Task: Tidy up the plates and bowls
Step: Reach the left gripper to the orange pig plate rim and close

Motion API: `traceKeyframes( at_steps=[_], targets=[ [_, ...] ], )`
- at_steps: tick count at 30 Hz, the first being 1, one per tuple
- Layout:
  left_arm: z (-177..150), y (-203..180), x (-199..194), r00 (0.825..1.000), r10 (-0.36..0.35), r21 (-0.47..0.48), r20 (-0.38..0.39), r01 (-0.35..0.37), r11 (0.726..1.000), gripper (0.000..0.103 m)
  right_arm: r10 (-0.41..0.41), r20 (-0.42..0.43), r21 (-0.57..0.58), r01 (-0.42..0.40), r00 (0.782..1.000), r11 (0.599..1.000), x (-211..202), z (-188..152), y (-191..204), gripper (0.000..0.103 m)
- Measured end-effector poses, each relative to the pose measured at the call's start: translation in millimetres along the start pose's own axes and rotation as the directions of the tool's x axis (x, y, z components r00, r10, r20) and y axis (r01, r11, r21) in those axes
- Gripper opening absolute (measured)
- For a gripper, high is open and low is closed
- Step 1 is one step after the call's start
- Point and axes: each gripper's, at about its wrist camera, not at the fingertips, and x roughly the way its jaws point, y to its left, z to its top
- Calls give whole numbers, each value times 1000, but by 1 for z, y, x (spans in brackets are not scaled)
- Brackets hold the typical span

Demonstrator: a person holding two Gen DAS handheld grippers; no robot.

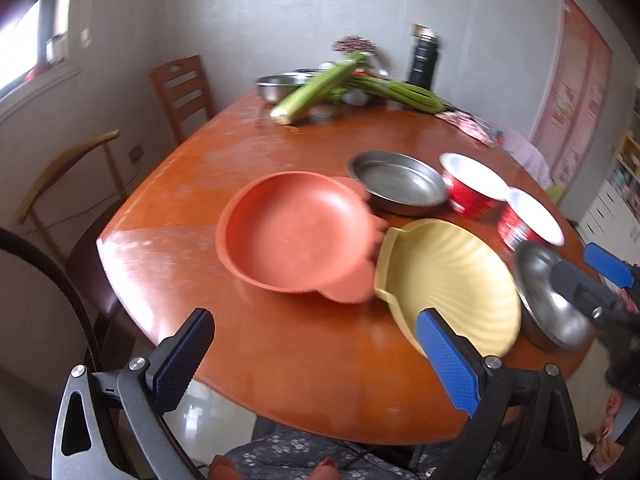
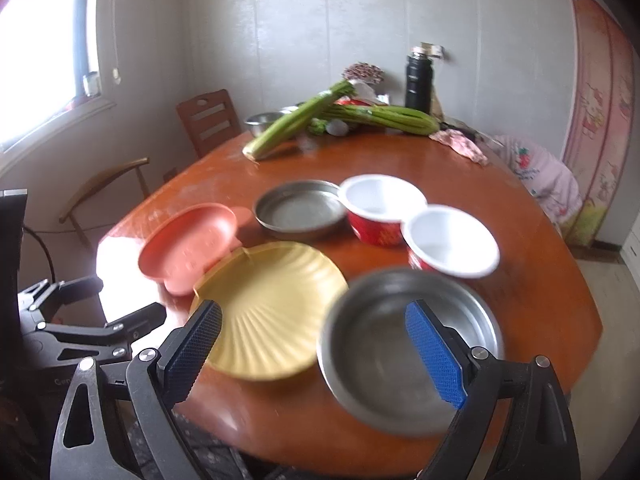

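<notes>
On the round wooden table (image 1: 280,360) lie an orange plate (image 1: 296,236) (image 2: 192,248) and a yellow shell-shaped plate (image 1: 448,276) (image 2: 272,308), side by side. Behind them sit a shallow steel dish (image 1: 400,188) (image 2: 300,212) and two red bowls with white insides (image 1: 472,188) (image 1: 528,224) (image 2: 380,208) (image 2: 452,244). A steel bowl (image 2: 400,348) (image 1: 552,300) stands near the front right. My right gripper (image 2: 314,354) (image 1: 584,270) is open, one finger over the bowl's inside. My left gripper (image 1: 316,360) (image 2: 128,296) hangs open at the table's near edge, holding nothing.
At the far side are celery stalks (image 1: 320,88), a steel basin (image 1: 280,86), a black flask (image 1: 424,56) and a pink cloth (image 1: 472,124). Two wooden chairs (image 1: 184,88) (image 1: 68,168) stand on the left. A person's patterned clothing (image 1: 288,456) shows below the table edge.
</notes>
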Motion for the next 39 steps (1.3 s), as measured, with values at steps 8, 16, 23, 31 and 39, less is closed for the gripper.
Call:
traceKeyframes(
  at_steps=[8, 16, 23, 31, 39],
  targets=[
    [19, 50, 12, 997, 76, -84, -22, -78, 993, 101, 67, -45, -61, -69, 997, 996, 42, 40, 35, 94],
    [35, 75, 37, 997, 25, -117, -79, -34, 993, 101, 105, -159, -118, -125, 982, 985, 94, 51, 71, 94],
    [54, 88, 65, 992, -39, -152, -123, 20, 988, 101, 72, -231, -128, -104, 970, 986, 131, 52, 76, 93],
    [59, 83, 89, 982, -43, -141, -183, 17, 990, 92, 66, -296, -136, -111, 953, 984, 164, 55, 82, 65],
    [60, 80, 101, 974, -84, -155, -212, 52, 987, 52, 68, -316, -163, -125, 946, 979, 179, 56, 90, 54]
  ],
)
